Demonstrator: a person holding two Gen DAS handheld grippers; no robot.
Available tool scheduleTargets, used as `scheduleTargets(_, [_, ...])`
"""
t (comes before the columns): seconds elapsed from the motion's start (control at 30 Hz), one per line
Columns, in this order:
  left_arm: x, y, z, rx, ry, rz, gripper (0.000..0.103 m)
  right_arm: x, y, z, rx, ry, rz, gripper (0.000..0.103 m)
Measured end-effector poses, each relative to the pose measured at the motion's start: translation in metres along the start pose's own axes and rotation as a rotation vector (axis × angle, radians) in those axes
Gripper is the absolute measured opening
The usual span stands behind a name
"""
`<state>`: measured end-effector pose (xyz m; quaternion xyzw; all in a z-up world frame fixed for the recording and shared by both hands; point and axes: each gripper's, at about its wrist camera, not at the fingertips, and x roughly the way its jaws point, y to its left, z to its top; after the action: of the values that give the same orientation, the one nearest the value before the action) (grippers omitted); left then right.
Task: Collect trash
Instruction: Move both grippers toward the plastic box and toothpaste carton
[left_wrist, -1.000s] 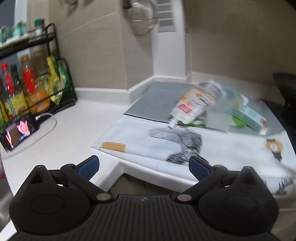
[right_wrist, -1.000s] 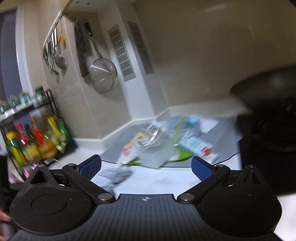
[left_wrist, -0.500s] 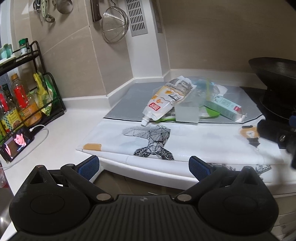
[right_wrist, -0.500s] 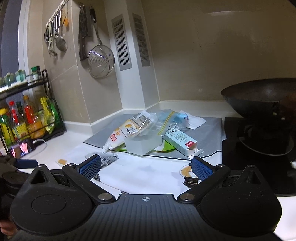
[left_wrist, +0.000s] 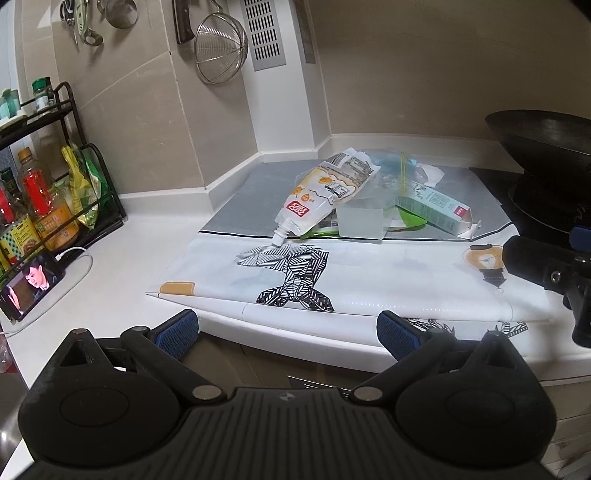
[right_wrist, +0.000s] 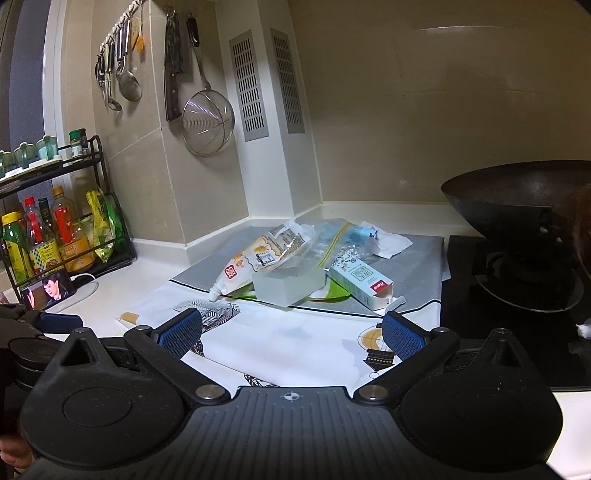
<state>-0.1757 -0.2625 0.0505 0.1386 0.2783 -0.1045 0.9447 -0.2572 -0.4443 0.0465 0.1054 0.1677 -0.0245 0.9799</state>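
Pouch (left_wrist: 327, 192) spout toward cam (diagonal)

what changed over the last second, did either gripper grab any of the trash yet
Nothing grabbed yet. Both views swung and steadied: the blur is gone, and the left gripper now looks at the pile from further back and higher, with the right gripper entering its view at the right edge. Both stay open and empty. The sauce pouch, clear box and carton lie where they were.

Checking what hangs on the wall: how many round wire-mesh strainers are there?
1: a mesh strainer hangs beside the knife, left of the vent grilles. Others may be hidden among the utensils.
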Motion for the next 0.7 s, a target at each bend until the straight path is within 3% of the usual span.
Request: scheduleTargets(0.7, [0.012,0.004,-0.008,0.011,0.035,-0.019,0.103,0.013,0.000,-0.007,-0.042,0.027,-0.027,0.103])
